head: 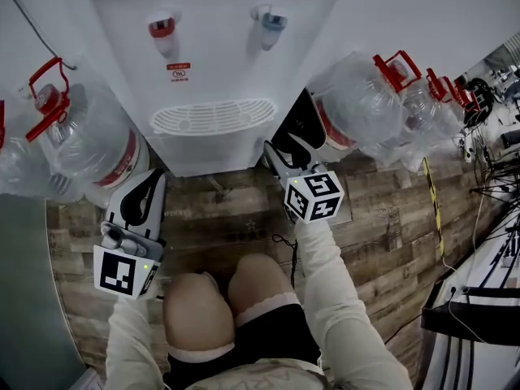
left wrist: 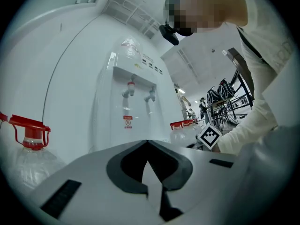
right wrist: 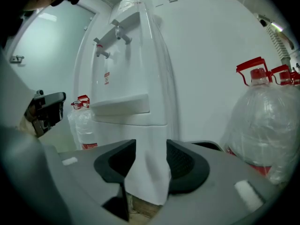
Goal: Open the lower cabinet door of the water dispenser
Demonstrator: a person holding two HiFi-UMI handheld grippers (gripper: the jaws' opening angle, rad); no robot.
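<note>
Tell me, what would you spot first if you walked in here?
The tall white water dispenser stands in the middle, with a red tap and a blue tap. Big clear water bottles with red handles crowd both its sides, and the right hand-held gripper, jaws apart, points at its lower right corner.

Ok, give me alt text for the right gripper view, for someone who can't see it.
The black jaws of the right gripper stand apart, with the lower front corner of the tall white water dispenser showing between them. A large clear plastic water bottle with a red handled cap stands to its right.
</note>
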